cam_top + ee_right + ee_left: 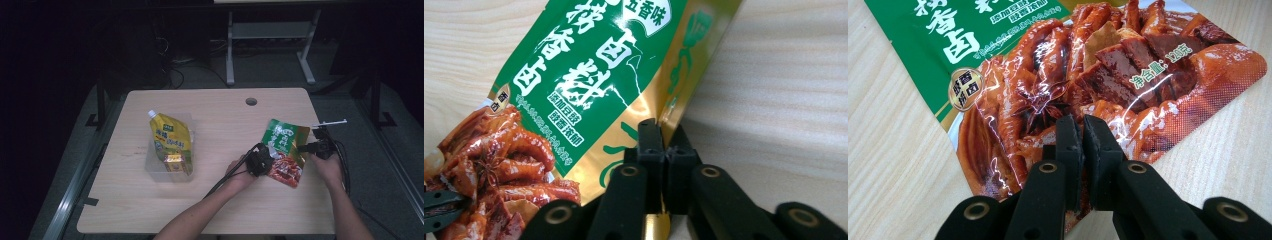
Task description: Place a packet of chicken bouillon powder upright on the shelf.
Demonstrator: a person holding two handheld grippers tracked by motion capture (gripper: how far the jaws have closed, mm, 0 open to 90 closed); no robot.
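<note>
We see the green-and-red sauce packet (283, 152) at the worktop (220, 130)'s 4 o'clock — left tool (262, 161) clamps its 8 o'clock edge, right tool (314, 146) clamps its 3 o'clock gold edge — yellow pouch (169, 141) in bin (152, 167) at 9.

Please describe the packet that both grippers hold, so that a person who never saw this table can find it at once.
On the wooden table, look at the right half, near the person's hands. The packet lies there, pinched at opposite edges by the left gripper and the right gripper. It is flat, green on top with red-brown food pictured below, unlike the yellow spouted pouch in the clear tub at the left.
</note>
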